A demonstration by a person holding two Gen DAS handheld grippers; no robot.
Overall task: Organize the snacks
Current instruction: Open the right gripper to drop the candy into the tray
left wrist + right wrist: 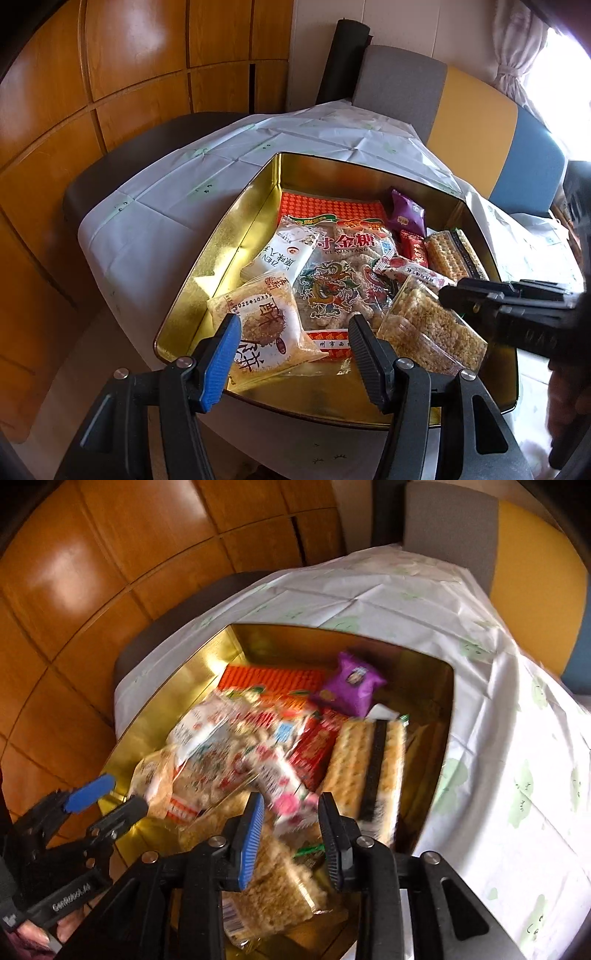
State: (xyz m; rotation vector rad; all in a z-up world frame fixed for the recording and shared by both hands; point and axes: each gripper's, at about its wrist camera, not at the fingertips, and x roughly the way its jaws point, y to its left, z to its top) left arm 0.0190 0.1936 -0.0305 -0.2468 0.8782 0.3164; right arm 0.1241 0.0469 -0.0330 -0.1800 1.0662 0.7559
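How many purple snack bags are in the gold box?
1. The purple bag sits at the far end of the gold box, beside the big orange packet. Another could be hidden under the pile.

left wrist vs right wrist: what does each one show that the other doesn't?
Left wrist only: sharp print on the dragon candy bag, curtained window, blue sofa cushion.

Right wrist only: a barcode label on the rice-crisp pack beneath the right gripper; the snacks are motion-blurred.

Both: gold tin, purple packet, cracker pack, white tablecloth, left gripper, open like the right.
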